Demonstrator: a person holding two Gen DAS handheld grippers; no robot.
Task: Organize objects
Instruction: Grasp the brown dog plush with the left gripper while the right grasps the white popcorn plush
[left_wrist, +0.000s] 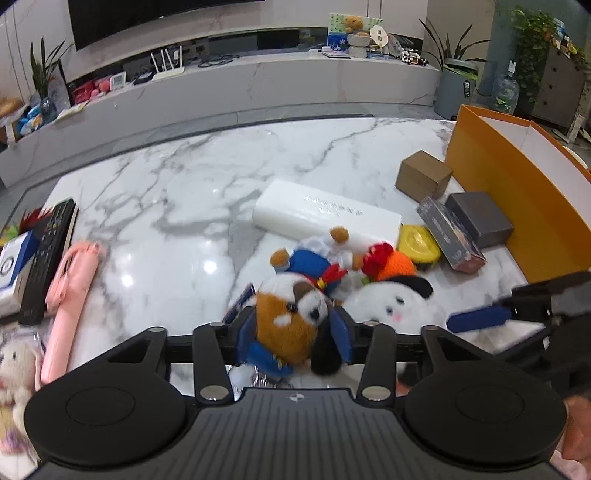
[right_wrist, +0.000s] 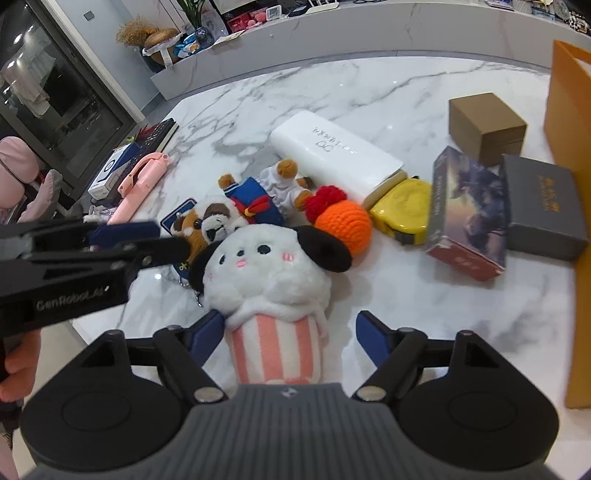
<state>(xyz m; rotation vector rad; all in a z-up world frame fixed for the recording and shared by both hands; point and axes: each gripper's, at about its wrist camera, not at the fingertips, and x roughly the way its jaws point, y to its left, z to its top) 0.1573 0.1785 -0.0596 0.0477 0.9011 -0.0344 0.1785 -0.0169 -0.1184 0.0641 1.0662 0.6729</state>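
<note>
Two grippers busy: left gripper (left_wrist: 293, 328) clamps brown-white puppy plush (left_wrist: 291, 314); right gripper (right_wrist: 291, 328) spread around popcorn-cup plush (right_wrist: 273, 295). Risk: keychain snags, neighbouring toys dragged.

**Toys and boxes counted on the marble table**

Four soft toys lie bunched together: brown-and-white dog plush (right_wrist: 207, 221), sailor bear (right_wrist: 269, 188), white popcorn plush (right_wrist: 269, 280), orange crochet ball (right_wrist: 343, 223). Four boxes: white (right_wrist: 332, 155), brown (right_wrist: 485, 127), grey (right_wrist: 541, 206), illustrated (right_wrist: 467, 210). One yellow tape measure (right_wrist: 400, 208).

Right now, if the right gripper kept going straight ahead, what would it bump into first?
The white puppy plush in the pink-striped cup. It already sits between the open right gripper fingers, so that comes first. Past it, probably the orange crocheted ball, though depth is hard to judge.
</note>
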